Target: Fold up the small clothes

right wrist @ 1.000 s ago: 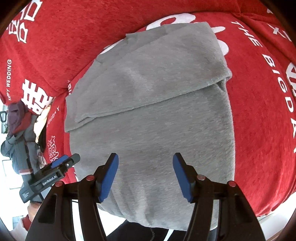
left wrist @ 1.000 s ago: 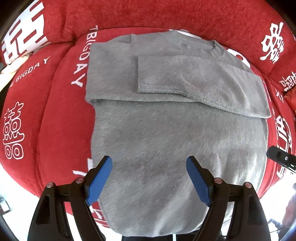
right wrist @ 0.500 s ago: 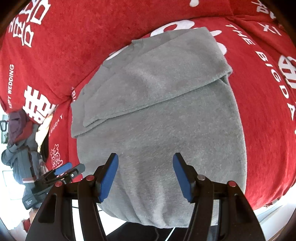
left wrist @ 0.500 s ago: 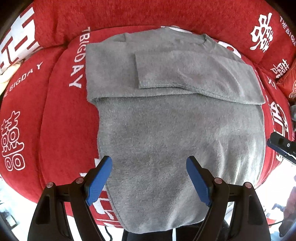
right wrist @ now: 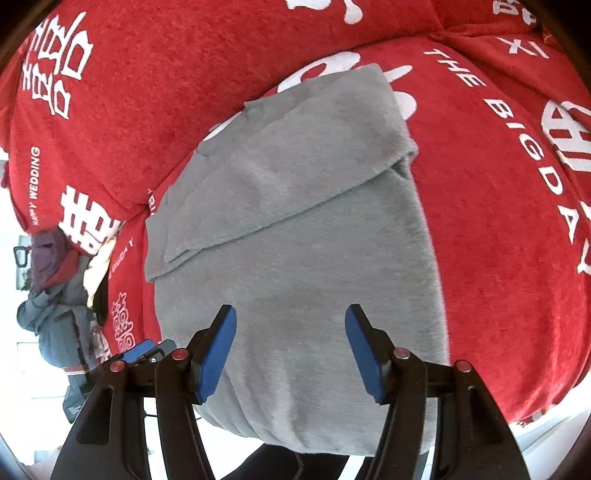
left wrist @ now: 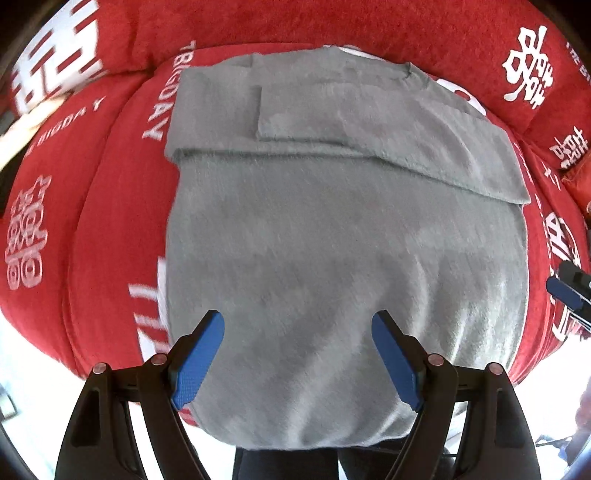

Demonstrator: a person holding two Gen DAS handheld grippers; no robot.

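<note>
One fuzzy grey sweater (left wrist: pixel 332 258), sleeves folded

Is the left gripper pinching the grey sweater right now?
No, the left gripper hangs open above the grey sweater, with its blue pads spread apart and no cloth caught between them.

A big red sofa (left wrist: pixel 92 229) is filling the space under and ahead of the gripper. White letters and signs (right wrist: pixel 532 155) are showing all over its fuzzy cover. A red back cushion (left wrist: pixel 332 26) is sitting far ahead. Off to the left, some dark clothes (right wrist: pixel 55 295) are piling up. Bright white light is shining in down low.
</note>
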